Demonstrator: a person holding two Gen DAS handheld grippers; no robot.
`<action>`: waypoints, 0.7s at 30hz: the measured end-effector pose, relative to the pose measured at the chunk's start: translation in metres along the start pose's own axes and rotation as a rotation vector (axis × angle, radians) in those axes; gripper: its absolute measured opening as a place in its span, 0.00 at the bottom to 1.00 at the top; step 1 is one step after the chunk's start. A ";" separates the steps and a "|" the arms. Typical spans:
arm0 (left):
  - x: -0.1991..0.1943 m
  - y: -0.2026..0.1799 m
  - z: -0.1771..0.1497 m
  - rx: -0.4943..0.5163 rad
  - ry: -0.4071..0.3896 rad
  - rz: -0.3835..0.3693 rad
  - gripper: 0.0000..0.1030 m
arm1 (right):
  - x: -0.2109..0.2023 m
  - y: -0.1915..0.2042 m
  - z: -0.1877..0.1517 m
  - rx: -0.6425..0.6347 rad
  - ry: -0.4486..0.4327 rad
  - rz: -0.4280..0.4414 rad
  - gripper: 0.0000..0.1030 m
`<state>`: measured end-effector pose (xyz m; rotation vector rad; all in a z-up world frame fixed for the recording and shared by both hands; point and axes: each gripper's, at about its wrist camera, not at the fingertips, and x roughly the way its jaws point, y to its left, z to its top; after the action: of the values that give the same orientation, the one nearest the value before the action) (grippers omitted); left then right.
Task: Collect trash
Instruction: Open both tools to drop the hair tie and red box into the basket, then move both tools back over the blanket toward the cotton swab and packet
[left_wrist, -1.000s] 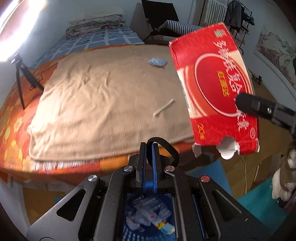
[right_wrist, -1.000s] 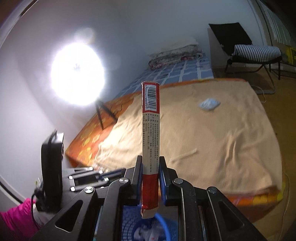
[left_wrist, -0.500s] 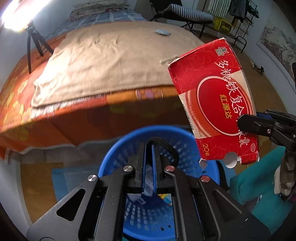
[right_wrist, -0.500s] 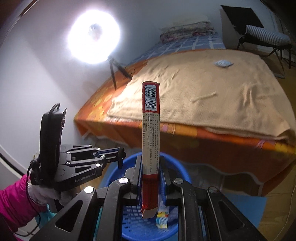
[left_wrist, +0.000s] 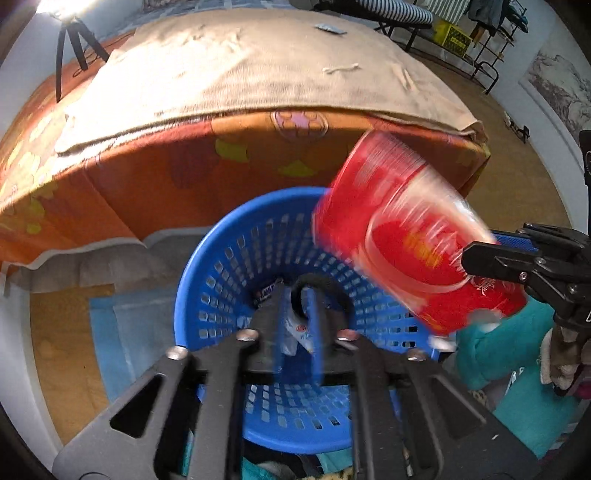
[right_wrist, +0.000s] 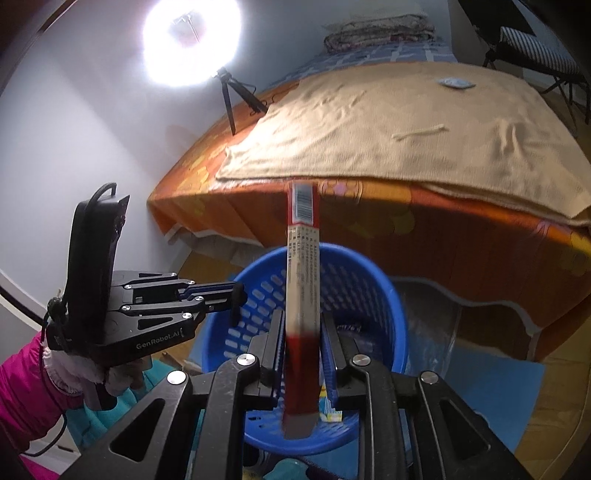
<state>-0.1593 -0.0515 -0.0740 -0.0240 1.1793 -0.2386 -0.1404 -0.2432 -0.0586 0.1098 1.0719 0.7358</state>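
Red carton (right_wrist: 302, 295) stands edge-on between the right gripper's (right_wrist: 302, 332) fingers, which have parted a little on either side of it, over the blue basket (right_wrist: 384, 288); whether they touch it, I cannot tell; in the left view the carton (left_wrist: 406, 251) is blurred, tilted above the basket rim (left_wrist: 221, 236); left gripper (left_wrist: 295, 306) slightly parted, grasping nothing, a black loop between its fingers; wrappers lie in the basket; bed (left_wrist: 240, 74) behind bears a packet (left_wrist: 330, 27) and a strip (left_wrist: 340, 69).

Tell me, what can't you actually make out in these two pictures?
- Red box: left view, print smeared by motion blur.
- Blue basket: contents mostly hidden by gripper bodies, both views.
- Right gripper: whether its pads touch the box, blurred.
- Pale packet on the bed: too small.
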 end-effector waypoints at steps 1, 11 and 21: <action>0.000 -0.001 -0.001 -0.001 -0.002 0.001 0.36 | 0.001 0.000 0.000 -0.001 0.002 -0.001 0.20; 0.003 0.005 -0.001 -0.009 -0.005 0.028 0.57 | 0.006 -0.006 0.000 0.005 0.005 -0.035 0.58; 0.004 0.017 0.005 -0.045 -0.020 0.033 0.66 | 0.006 -0.015 0.002 0.024 0.007 -0.110 0.84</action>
<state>-0.1503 -0.0366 -0.0778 -0.0457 1.1645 -0.1825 -0.1294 -0.2507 -0.0688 0.0677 1.0849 0.6247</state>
